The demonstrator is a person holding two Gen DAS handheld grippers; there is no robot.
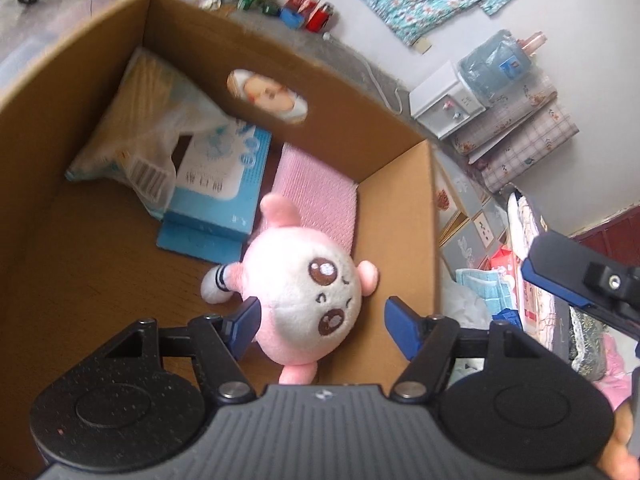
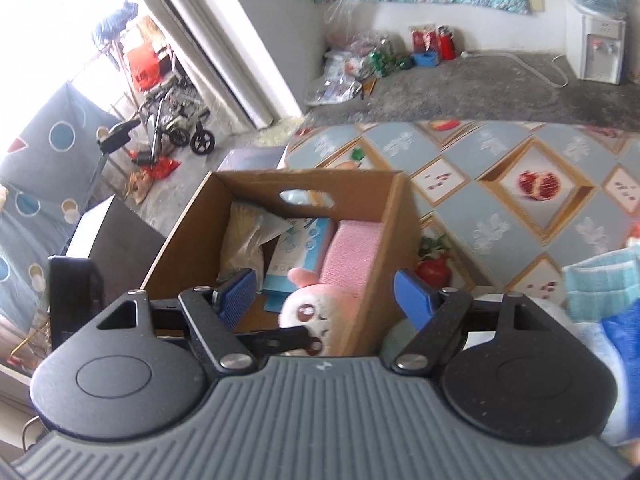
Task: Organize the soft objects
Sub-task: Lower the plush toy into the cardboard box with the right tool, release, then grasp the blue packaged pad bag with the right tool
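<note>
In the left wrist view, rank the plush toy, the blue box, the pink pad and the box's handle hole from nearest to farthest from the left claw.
1. Plush toy: between the fingers of the left claw.
2. Blue box and pink pad: just beyond, box left, pad right; too close to call.
3. Handle hole: in the cardboard box's far wall.

Pink and white plush toy (image 1: 306,292) in a brown cardboard box (image 1: 404,216).
Ahead of the gripper lie a pink towel (image 1: 320,196) and a blue box (image 1: 224,184).

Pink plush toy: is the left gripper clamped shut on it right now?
No. The left gripper is open over the cardboard box, its right finger clear of the pink plush toy.
</note>
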